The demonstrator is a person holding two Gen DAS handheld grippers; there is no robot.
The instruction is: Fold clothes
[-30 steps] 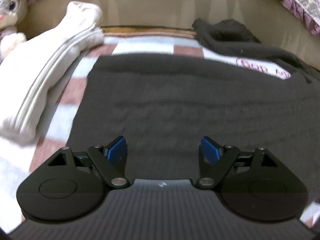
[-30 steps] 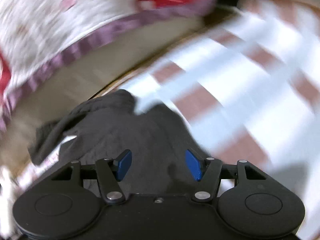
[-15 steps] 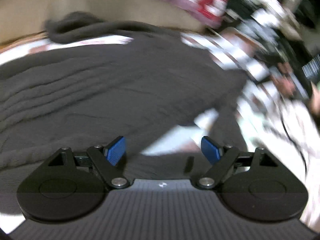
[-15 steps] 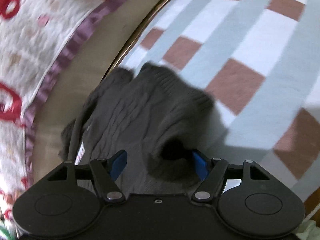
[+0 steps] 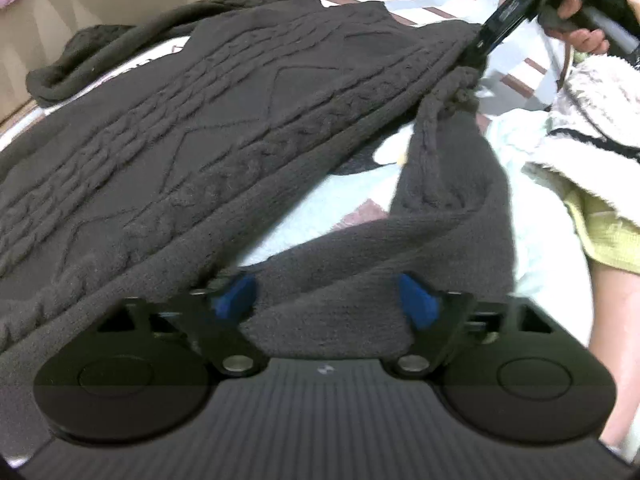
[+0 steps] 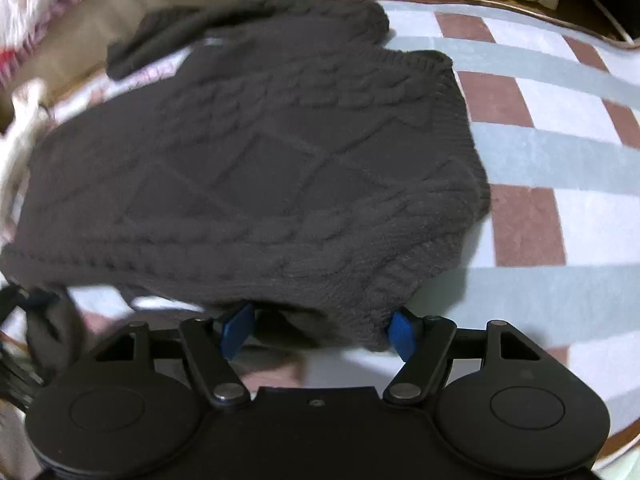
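We judge the folding to be in its early stage: the dark cable-knit sweater [image 5: 224, 128] lies mostly spread across the checked blanket [image 6: 560, 152], body flat, one sleeve [image 5: 120, 40] trailing loose toward the far edge and no finished fold to be seen. Our left gripper [image 5: 326, 300] stands over the near sleeve [image 5: 448, 184], which loops up off the blanket; its jaws have just been closing, and knit fabric lies between the blue pads [image 5: 234, 294], but we cannot tell whether they press on it yet. Our right gripper [image 6: 320, 328] sits at the edge of the sweater near its corner, jaws likewise just closing, with the hem bunched between the pads [image 6: 402, 332]; here too we cannot tell whether the grip is made. In the left wrist view the right gripper shows at the far corner of the sweater, held by a hand [image 5: 580, 20]. What is left, as we read it, is nearly everything: bringing both sleeves in over the body, then doubling the body and squaring it. As for containers, we see none, no basket, box or drawer. A pale fluffy garment [image 5: 592, 104] lies beside the sweater on the right of the left wrist view, apparently waiting its turn.
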